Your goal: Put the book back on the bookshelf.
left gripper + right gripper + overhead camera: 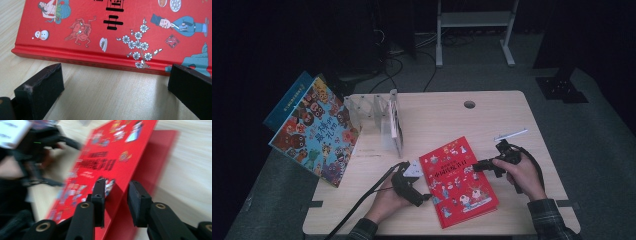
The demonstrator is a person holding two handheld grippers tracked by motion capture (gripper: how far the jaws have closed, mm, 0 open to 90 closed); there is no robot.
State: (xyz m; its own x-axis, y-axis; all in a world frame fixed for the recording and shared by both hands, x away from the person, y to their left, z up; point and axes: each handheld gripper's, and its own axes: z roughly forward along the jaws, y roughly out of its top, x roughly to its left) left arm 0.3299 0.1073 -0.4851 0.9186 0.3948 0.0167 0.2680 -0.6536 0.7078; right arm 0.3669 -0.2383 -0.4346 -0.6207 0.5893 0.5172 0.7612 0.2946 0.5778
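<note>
High view: red book lies on the wooden table, near the front edge, btwn the person's two hands. Left gripper sits just beside the book's left edge, low on the tabletop, jaws spread wide w/ nothing btwn them. Left gripper view confirms: the two black jaws stand well apart, bare wood btwn them, the book's spine edge just ahead, not touched.

Right gripper reaches in from the book's right side, over its right edge. Right gripper view, blurred: the book's front cover is tilted up off the pages, its edge running btwn the two jaws. Jaws straddle the cover, one on the printed face, one on the red underside; gap is narrow but can't tell if they're actually clamping it or just around it.

Elsewhere on the table: a clear acrylic book rack at back left, a big colourful picture book leaning at the left edge, a white pen at the right, well apart from the red book.
</note>
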